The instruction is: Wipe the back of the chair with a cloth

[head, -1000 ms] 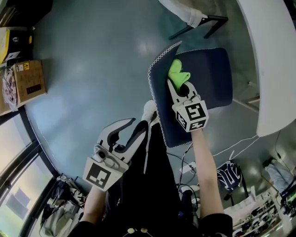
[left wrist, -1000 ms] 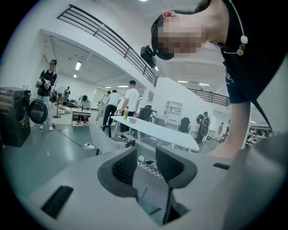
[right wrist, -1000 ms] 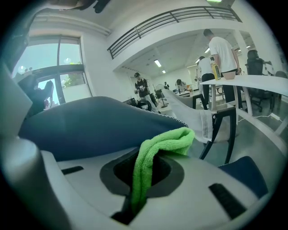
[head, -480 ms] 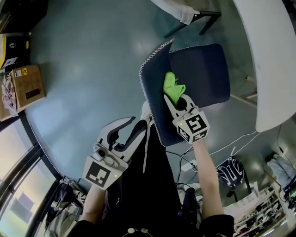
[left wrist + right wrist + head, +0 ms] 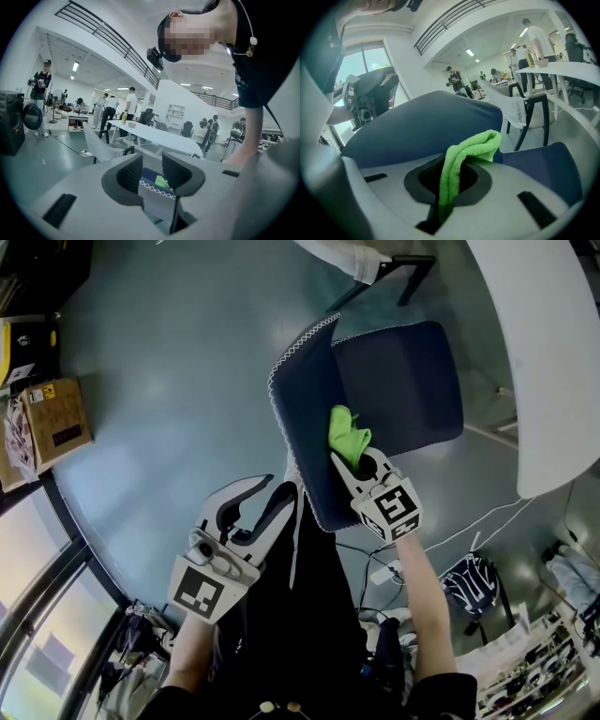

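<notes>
A dark blue chair stands below me, its backrest (image 5: pixel 305 418) edged with white zigzag stitching and its seat (image 5: pixel 403 381) to the right. My right gripper (image 5: pixel 349 460) is shut on a bright green cloth (image 5: pixel 347 435), which lies against the inner face of the backrest. In the right gripper view the green cloth (image 5: pixel 461 161) runs up from between the jaws and folds over against the backrest (image 5: pixel 422 126). My left gripper (image 5: pixel 262 502) hangs open to the left of the chair, holding nothing; in its own view the chair (image 5: pixel 154 187) shows between the jaws.
A white table (image 5: pixel 553 362) curves along the right. Another chair (image 5: pixel 375 263) stands at the top. Cardboard boxes (image 5: pixel 56 418) sit at far left. Cables and bags (image 5: pixel 469 582) lie on the floor at lower right. Several people stand in the hall in the left gripper view.
My right gripper has drawn the green cloth down along the backrest toward me. The left gripper has stayed nearly where it was.
</notes>
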### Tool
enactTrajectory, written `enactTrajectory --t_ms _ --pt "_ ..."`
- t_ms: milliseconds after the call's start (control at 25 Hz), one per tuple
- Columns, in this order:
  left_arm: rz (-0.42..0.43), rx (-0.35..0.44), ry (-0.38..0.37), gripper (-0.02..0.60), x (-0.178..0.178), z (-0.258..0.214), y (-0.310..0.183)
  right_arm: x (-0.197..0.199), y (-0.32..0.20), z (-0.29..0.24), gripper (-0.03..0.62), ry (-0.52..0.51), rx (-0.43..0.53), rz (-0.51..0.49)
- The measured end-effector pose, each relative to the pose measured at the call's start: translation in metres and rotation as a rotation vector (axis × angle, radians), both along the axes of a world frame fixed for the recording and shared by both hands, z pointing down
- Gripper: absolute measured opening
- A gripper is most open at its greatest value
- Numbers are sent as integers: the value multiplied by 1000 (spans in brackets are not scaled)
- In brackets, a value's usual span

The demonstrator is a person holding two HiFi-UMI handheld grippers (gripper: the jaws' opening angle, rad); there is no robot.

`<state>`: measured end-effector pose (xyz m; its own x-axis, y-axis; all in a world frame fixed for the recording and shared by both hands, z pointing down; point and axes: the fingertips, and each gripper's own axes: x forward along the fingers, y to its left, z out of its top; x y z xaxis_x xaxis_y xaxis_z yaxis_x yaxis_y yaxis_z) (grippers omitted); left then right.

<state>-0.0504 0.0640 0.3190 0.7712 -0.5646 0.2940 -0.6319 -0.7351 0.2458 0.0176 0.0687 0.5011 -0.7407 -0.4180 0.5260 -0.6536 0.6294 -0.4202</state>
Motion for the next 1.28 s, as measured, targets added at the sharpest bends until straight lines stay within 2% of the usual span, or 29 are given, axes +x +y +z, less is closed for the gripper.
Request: enactTrajectory --t_ms 400,560,880,1280 --pt "-20 3 -1 132 2 -2 7 15 65 4 18 58 -113 -218" --pt "-16 2 1 132 8 -1 11 30 86 9 18 42 -177 -228" --pt "-12 10 -11 132 13 -4 14 48 103 14 18 67 -207 -254" --pt "-8 16 -6 132 14 -5 17 82 122 27 18 147 -276 -272"
